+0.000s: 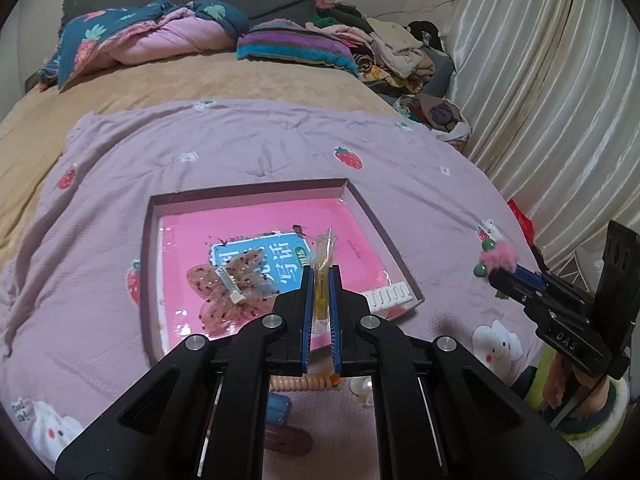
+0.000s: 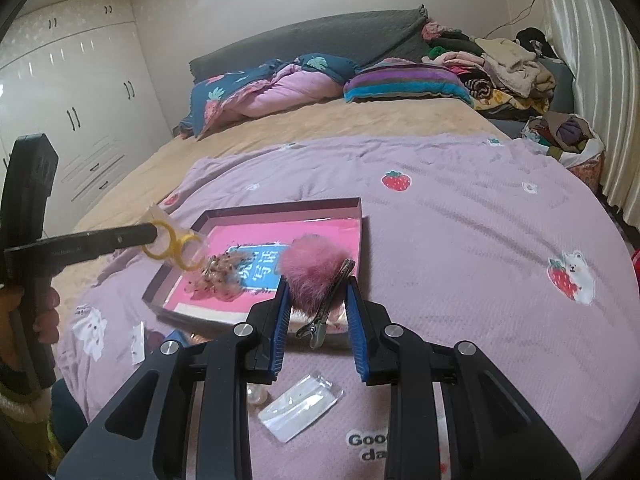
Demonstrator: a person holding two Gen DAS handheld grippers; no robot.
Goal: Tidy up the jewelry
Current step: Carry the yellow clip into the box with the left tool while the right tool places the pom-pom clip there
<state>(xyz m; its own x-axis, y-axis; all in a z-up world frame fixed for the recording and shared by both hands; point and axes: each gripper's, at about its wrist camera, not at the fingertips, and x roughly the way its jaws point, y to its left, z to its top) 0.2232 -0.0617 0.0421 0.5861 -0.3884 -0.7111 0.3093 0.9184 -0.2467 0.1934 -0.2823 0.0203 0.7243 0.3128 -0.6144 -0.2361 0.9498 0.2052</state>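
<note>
With a bag of yellow rings [image 1: 323,264] clenched in the left gripper [image 1: 320,300] and a pink pompom clip [image 2: 316,276] grasped by the right gripper [image 2: 318,312] above the tray [image 2: 256,212], either could be dropped onto the quilt [image 2: 460,240] if released early.

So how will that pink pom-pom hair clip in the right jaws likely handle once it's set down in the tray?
The pink pom-pom hair clip looks light: mostly fluffy fur on a thin metal clip. The fur probably squashes under the right gripper, so the hold may be soft. In the tray it should stay put, as the clip likely stops any rolling.
</note>
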